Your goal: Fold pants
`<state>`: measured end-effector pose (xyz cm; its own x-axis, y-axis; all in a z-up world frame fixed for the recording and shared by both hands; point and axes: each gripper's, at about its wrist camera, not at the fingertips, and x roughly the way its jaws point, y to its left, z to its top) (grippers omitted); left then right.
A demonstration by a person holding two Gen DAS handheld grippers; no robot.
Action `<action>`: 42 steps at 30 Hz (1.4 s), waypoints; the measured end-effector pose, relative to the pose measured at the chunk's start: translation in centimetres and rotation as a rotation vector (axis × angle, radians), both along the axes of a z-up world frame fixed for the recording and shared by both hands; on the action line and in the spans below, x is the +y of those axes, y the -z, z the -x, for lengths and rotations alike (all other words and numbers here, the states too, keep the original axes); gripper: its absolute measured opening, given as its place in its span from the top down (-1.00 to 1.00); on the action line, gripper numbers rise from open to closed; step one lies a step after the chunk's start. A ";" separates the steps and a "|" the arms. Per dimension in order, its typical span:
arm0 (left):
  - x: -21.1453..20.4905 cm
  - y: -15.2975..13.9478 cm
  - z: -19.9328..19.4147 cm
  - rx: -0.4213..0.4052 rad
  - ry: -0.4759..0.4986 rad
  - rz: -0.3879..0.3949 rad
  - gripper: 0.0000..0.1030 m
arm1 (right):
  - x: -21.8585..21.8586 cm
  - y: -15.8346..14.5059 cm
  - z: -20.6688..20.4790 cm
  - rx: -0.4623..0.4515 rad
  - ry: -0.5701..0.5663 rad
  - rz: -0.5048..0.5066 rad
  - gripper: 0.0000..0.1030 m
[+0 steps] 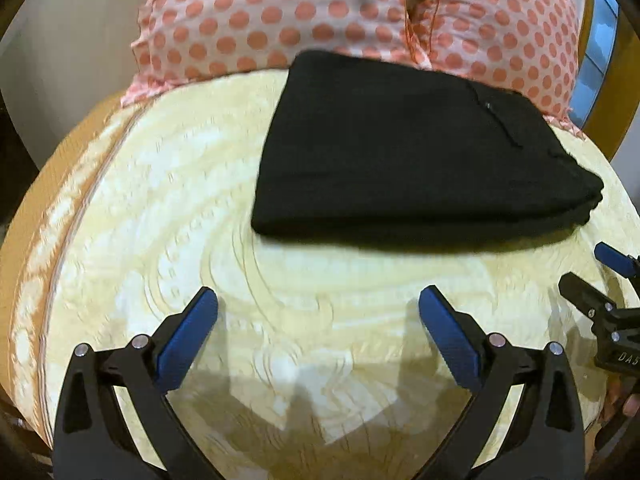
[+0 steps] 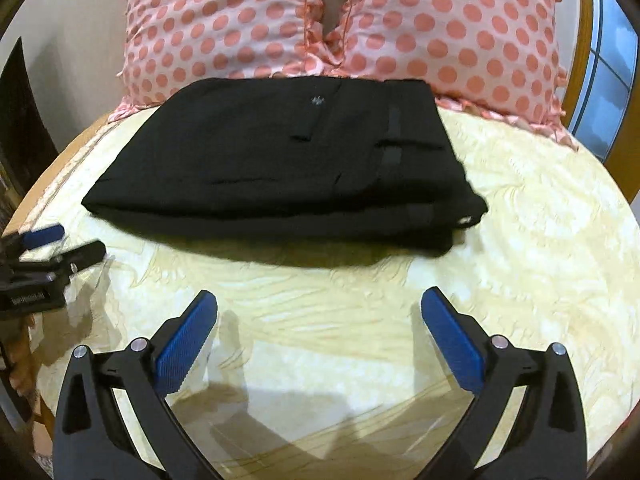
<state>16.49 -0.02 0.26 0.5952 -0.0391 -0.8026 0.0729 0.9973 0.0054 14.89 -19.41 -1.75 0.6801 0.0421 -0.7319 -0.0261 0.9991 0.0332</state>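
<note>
Black pants (image 1: 408,152) lie folded into a thick flat rectangle on a cream patterned bed cover, also in the right wrist view (image 2: 280,160). My left gripper (image 1: 318,300) is open and empty, hovering above the cover in front of the pants, apart from them. My right gripper (image 2: 319,302) is open and empty too, in front of the pants' near edge. Each gripper shows at the edge of the other's view: the right one (image 1: 600,280) at the right, the left one (image 2: 48,248) at the left.
Two pink pillows with coral polka dots (image 2: 340,24) lean behind the pants, also seen in the left wrist view (image 1: 320,12). The cream bed cover (image 2: 520,240) spreads around. A wooden headboard edge and a window (image 2: 608,60) lie at the right.
</note>
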 end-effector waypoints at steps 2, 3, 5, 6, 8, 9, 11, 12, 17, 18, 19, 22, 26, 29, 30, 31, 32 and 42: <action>-0.3 0.0 0.6 -0.011 0.004 -0.017 -0.96 | 0.3 0.0 0.2 0.006 -0.011 -0.003 -0.97; -0.4 0.0 0.7 -0.004 0.012 -0.008 -0.96 | 0.4 0.0 0.2 0.007 -0.010 0.005 -0.97; -0.7 0.0 0.7 0.000 0.015 -0.014 -0.96 | 0.5 0.1 0.2 0.012 -0.002 0.017 -0.97; -0.9 0.0 0.6 -0.004 0.015 -0.022 -0.96 | 0.6 0.1 0.2 0.016 0.002 0.019 -0.97; -0.9 0.1 0.7 -0.003 0.010 -0.018 -0.96 | 0.6 0.5 0.1 0.043 0.020 0.018 -0.97; -0.8 0.0 0.6 -0.002 0.009 -0.014 -0.96 | 0.8 0.5 0.1 0.038 0.024 0.033 -0.97; -0.9 0.0 0.8 -0.003 0.000 -0.017 -0.96 | 0.7 0.5 0.2 0.040 0.044 0.027 -0.97; -0.9 0.0 0.9 -0.005 -0.006 -0.017 -0.96 | 0.8 0.5 0.3 0.040 0.055 0.027 -0.97; -1.0 0.1 1.9 -0.033 -0.027 -0.017 -0.96 | 1.0 0.5 0.9 0.024 0.117 0.027 -0.97; -1.0 0.1 2.0 -0.037 -0.028 -0.017 -0.97 | 1.0 0.6 1.0 0.019 0.122 0.026 -0.97; -0.9 0.1 1.9 -0.037 -0.029 -0.014 -0.97 | 1.0 0.6 1.1 0.013 0.126 0.026 -0.97; -1.1 0.2 2.1 -0.039 -0.029 -0.017 -0.97 | 1.1 0.6 1.3 0.004 0.133 0.027 -0.97; -1.0 0.1 2.1 -0.039 -0.026 -0.015 -0.97 | 1.0 0.6 1.3 -0.002 0.132 0.027 -0.97; -0.9 0.1 2.1 -0.040 -0.025 -0.015 -0.97 | 1.0 0.6 1.3 -0.003 0.132 0.027 -0.97; -1.0 0.1 2.1 -0.040 -0.025 -0.015 -0.97 | 1.0 0.6 1.3 -0.003 0.132 0.027 -0.97; -1.0 0.1 2.1 -0.039 -0.025 -0.015 -0.97 | 1.0 0.6 1.3 -0.003 0.132 0.027 -0.97; -1.0 0.1 2.1 -0.040 -0.025 -0.015 -0.97 | 1.0 0.6 1.3 -0.003 0.132 0.027 -0.97; -1.1 0.1 2.1 -0.040 -0.026 -0.014 -0.97 | 1.0 0.6 1.3 -0.004 0.132 0.027 -0.97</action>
<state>14.38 -1.08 0.18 0.6272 -0.0117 -0.7788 0.0462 0.9987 0.0222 13.57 -18.43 -2.39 0.6810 -0.0676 -0.7292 0.1054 0.9944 0.0062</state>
